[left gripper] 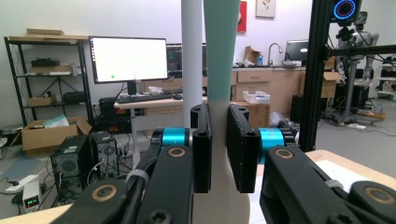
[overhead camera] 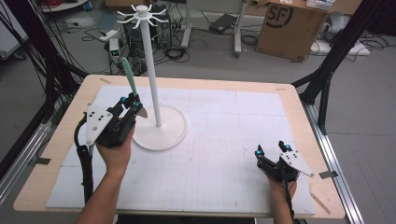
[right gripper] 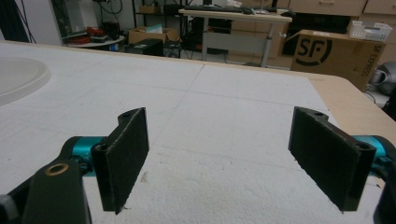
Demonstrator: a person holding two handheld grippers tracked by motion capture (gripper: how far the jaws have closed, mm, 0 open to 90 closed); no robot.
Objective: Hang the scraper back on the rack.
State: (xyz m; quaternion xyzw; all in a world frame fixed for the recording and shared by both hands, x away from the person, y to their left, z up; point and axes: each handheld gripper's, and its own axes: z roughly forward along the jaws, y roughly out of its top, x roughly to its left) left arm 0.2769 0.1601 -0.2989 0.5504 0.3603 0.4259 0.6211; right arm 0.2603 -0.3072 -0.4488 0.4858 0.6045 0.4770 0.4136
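The left fingers (left gripper: 245,144) are clamped on a spatula (left gripper: 219,60), gripping it low on its pale neck, just under where the teal handle begins. The left gripper (overhead camera: 131,103) holds it upright above the worktop (overhead camera: 224,135), handle up, close beside the pole of a white rack (overhead camera: 159,122). It looks light and fairly stiff through the handle; the blade end is probably softer and would flex if pressed. The smooth handle may slip or pivot between flat pads, so the neck is a sensible hold, leaving the top end free for the hooks (overhead camera: 141,15). The right gripper (right gripper: 224,154) rests low on the worktop with fingers wide apart, holding nothing.
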